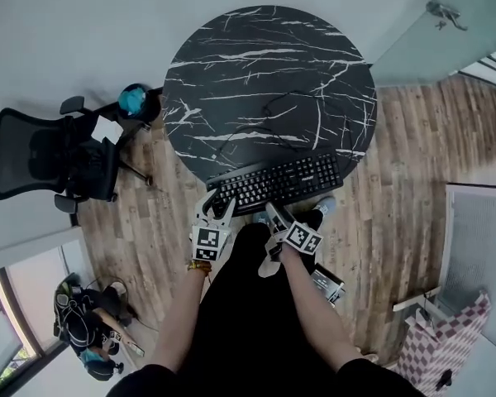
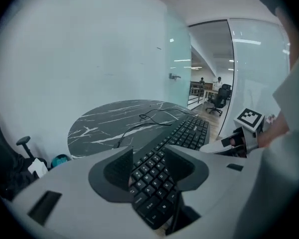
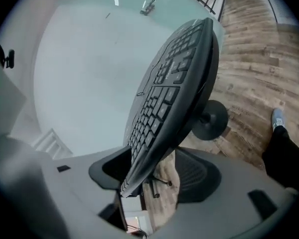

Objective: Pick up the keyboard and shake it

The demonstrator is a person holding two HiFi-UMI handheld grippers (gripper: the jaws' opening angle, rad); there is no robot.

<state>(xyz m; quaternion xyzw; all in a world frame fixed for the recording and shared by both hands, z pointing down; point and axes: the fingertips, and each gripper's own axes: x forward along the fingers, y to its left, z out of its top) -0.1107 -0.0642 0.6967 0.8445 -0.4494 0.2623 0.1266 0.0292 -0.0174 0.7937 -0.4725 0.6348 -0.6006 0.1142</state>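
Note:
A black keyboard (image 1: 277,182) lies along the near edge of the round black marble table (image 1: 264,64), its near side jutting past the rim. My left gripper (image 1: 217,208) is at its left end; in the left gripper view the keyboard (image 2: 172,146) runs between the spread jaws of the left gripper (image 2: 150,156), key side showing. My right gripper (image 1: 274,213) is at the near edge, right of the left one. In the right gripper view the keyboard (image 3: 174,83) stands edge-on inside the right gripper (image 3: 149,163), with floor visible between it and the right pad.
A thin black cable (image 1: 260,118) snakes across the tabletop. A black office chair (image 1: 50,160) and a teal object (image 1: 133,99) stand to the left. The table's pedestal base (image 3: 209,119) sits on the wood floor. Bags (image 1: 83,321) lie at lower left.

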